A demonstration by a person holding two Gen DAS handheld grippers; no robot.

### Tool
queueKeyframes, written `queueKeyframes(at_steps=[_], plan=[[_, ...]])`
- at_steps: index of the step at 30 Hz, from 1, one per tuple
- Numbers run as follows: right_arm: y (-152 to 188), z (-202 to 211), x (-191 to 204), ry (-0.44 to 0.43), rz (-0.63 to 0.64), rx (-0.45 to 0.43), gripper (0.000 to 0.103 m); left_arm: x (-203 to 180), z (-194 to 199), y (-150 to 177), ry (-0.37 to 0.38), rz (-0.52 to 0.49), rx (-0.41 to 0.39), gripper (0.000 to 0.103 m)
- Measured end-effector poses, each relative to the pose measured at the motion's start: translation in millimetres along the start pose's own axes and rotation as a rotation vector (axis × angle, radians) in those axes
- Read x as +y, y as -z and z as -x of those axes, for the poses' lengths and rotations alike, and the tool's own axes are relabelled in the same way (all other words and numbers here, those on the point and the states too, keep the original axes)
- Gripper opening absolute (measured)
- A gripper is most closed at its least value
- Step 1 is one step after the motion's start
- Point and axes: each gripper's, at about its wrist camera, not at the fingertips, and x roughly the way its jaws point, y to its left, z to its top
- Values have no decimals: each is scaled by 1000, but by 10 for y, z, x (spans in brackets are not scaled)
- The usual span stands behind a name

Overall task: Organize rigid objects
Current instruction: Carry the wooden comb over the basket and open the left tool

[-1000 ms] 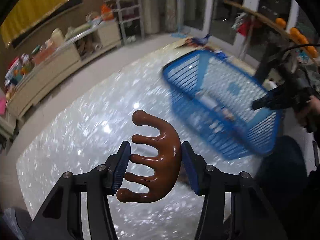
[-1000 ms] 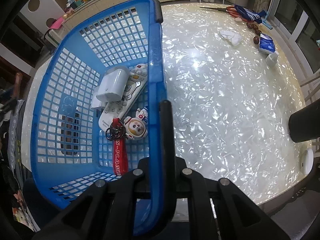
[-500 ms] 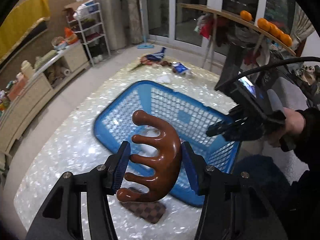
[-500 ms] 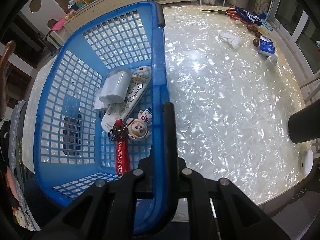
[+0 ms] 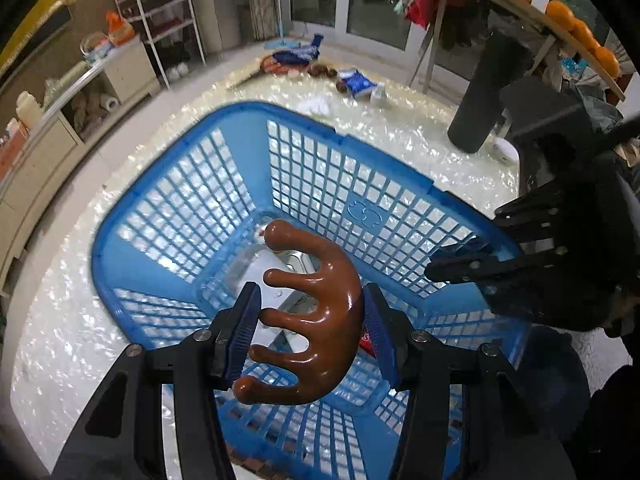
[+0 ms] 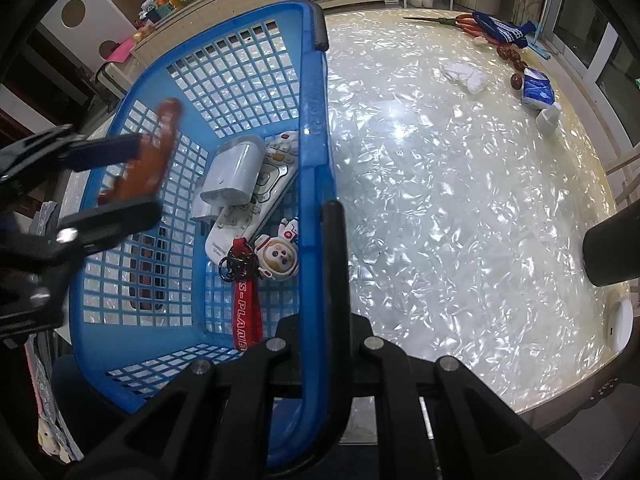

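My left gripper (image 5: pixel 310 294) is shut on a glossy brown wooden comb (image 5: pixel 328 280) with thick teeth, hanging above the inside of the blue mesh basket (image 5: pixel 384 168). In the right wrist view the comb (image 6: pixel 160 144) and left gripper (image 6: pixel 132 184) hover over the basket's left side. My right gripper (image 6: pixel 324 216) is shut on the basket's near rim (image 6: pixel 314 120); the left wrist view shows it (image 5: pixel 460 264) at the basket's right edge. Inside the basket lie a white remote (image 6: pixel 256 204), a white box (image 6: pixel 236 172) and an astronaut keychain (image 6: pixel 280 256) on a red strap.
The basket stands on a pearly white table (image 6: pixel 460 200). At the table's far end are a blue packet (image 6: pixel 538 88), a white cloth (image 6: pixel 466 74), brown nuts and red-handled scissors. A black cylinder (image 6: pixel 612 252) and a white disc (image 6: pixel 618 322) stand at the right edge.
My left gripper has carried the comb from beside the basket to above its inside, and it has sunk lower. The right gripper has stayed on the rim.
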Motion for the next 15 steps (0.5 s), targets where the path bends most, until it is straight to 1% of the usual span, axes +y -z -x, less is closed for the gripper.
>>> queueKeyframes(at_steps=[4, 6, 9, 15], plan=[[-3, 2, -12, -5, -5, -2, 8, 13, -203, -36, -15, 21, 62, 56], [-3, 5, -11, -7, -5, -2, 8, 12, -311, -57, -27, 34, 109, 56], [-2, 6, -11, -6, -5, -2, 8, 39, -423, -80, -24, 57, 155, 56], [-5, 3, -11, -8, -7, -2, 8, -73, -589, -107, -21, 19, 226, 56]])
